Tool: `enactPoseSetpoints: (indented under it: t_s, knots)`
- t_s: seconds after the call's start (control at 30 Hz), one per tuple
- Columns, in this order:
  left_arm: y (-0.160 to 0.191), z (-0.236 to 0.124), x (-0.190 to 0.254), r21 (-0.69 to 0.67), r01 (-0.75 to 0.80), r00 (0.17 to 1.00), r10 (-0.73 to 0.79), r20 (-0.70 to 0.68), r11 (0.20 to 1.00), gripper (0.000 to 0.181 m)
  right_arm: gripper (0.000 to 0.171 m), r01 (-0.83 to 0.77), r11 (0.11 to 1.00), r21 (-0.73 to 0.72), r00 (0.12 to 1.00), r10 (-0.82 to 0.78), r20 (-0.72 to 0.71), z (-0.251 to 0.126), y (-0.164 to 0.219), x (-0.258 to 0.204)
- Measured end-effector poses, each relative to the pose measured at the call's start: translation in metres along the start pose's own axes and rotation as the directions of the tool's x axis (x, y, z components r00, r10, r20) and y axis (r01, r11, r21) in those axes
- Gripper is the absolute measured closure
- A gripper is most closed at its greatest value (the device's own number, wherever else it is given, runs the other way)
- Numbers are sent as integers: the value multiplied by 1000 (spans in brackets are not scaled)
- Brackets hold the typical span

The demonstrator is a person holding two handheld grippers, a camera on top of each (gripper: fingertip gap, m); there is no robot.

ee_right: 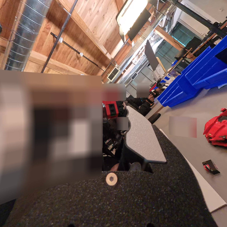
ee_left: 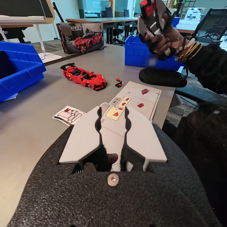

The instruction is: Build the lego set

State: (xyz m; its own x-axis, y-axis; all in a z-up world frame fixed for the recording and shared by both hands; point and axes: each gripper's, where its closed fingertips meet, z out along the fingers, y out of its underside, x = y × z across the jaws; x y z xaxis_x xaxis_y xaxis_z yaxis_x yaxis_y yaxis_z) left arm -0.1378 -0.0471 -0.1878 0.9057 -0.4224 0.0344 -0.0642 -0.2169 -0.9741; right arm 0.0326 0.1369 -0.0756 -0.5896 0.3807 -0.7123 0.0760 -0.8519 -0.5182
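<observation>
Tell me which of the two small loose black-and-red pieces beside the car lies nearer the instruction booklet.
The larger black-and-red piece, which sits almost at the instruction booklet corner. The smaller piece lies just beyond it, farther from the booklet, both to the right of the red car.

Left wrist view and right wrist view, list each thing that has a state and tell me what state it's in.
Left gripper: open, empty, over the booklet.
Right gripper: raised off the table, shut on a red and black lego sub-assembly.
Red lego car: partly built, upright on the grey table.
Instruction booklet: open, flat.
Sticker sheet: flat, beside the booklet.
Two small red and black lego pieces: loose, unattached.
Set box: standing upright.
</observation>
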Motion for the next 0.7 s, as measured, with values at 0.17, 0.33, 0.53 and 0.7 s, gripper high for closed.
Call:
enactPoseSetpoints:
  t_s: [0.17,0.33,0.53,0.7]
  knots:
    - [2,4,3,-9,9,1000,-9,-14,1000,145,133,10,1000,14,999,-9,-38,-7,1,4]
    - [5,7,3,-19,14,1000,-14,-18,1000,145,133,217,881,-421,793,-410,-450,-37,31,74]
    - [9,12,4,-39,20,1000,-21,-23,999,145,133,75,456,-887,250,-869,-426,-89,38,141]
    - [9,15,6,-52,8,1000,-9,-25,999,145,133,-35,216,-976,170,-961,-219,-90,54,162]
